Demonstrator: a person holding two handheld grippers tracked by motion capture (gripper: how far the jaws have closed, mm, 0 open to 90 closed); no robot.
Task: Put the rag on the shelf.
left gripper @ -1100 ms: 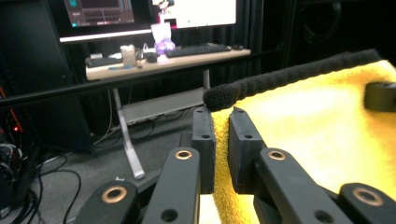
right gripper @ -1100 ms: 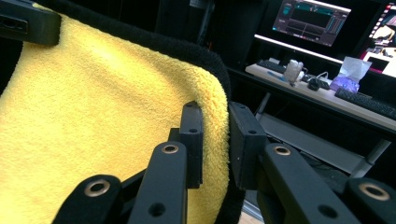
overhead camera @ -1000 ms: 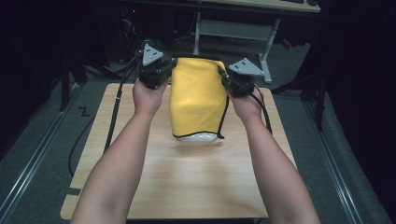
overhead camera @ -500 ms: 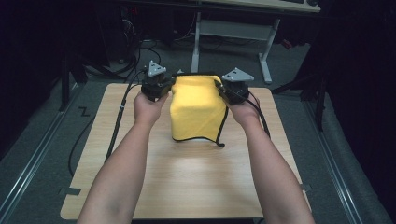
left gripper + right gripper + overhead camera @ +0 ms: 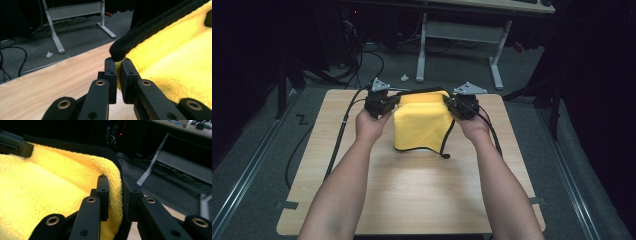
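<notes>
Item: one bright yellow terry cloth with black bound edging (image 5: 421,125), held up by its two upper corners near the far edge of the light wooden tabletop (image 5: 412,195). The cloth hangs as a doubled panel between the grippers; its lower hem is draped onto the tabletop about midway between the left and right edges, and a black loop or cord (image 5: 446,150) trails from its lower right corner. The two-corner hold is judged to serve spreading or folding: with the top edge stretched level, the fabric can be laid flat without bunching.

Left gripper (image 5: 119,65): jaws nearly together, pinched on the cloth's corner just below the rolled black edging (image 5: 150,27); a thin fold of yellow pile is seen between the pads. Its jaws have just been closing further on that fold. In the high view this gripper (image 5: 388,104) is seen at the cloth's upper left corner, its cable (image 5: 339,135) trailing back over the left part of the tabletop.

Right gripper (image 5: 115,187): jaws narrow, clamped on a thicker fold of the cloth's edge, yellow pile and black binding both caught between the pads. In the high view it (image 5: 452,106) is at the cloth's upper right corner.

Surroundings: white metal desk legs (image 5: 497,60) and dark floor cables (image 5: 362,55) beyond the tabletop's far edge.
</notes>
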